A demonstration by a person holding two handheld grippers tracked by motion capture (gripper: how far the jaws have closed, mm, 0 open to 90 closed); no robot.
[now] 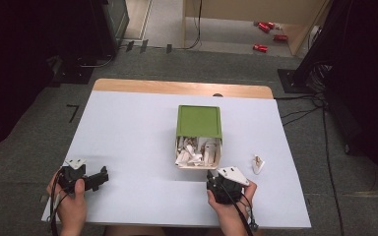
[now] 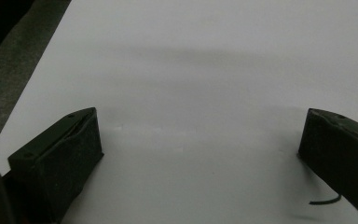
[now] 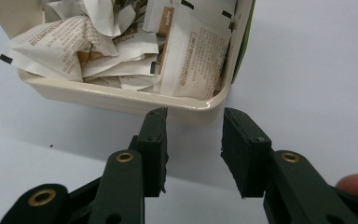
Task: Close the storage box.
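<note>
A cream box point(image 1: 218, 156) with a green lid point(image 1: 199, 120) slid partway back stands mid-table, full of white paper sachets point(image 1: 192, 150). My right gripper point(image 1: 210, 173) sits just in front of the box's near right corner. In the right gripper view its jaws point(image 3: 193, 114) stand open just short of the box's rim point(image 3: 102, 95), nothing between them, with the sachets point(image 3: 191, 51) behind. My left gripper point(image 1: 101, 177) rests near the table's front left. Its jaws point(image 2: 200, 114) are wide open over bare tabletop.
One loose sachet point(image 1: 258, 164) lies on the white table point(image 1: 128, 132) to the right of the box. Cables and dark stands line the floor at both sides. Red cans point(image 1: 268, 29) lie on the floor far behind.
</note>
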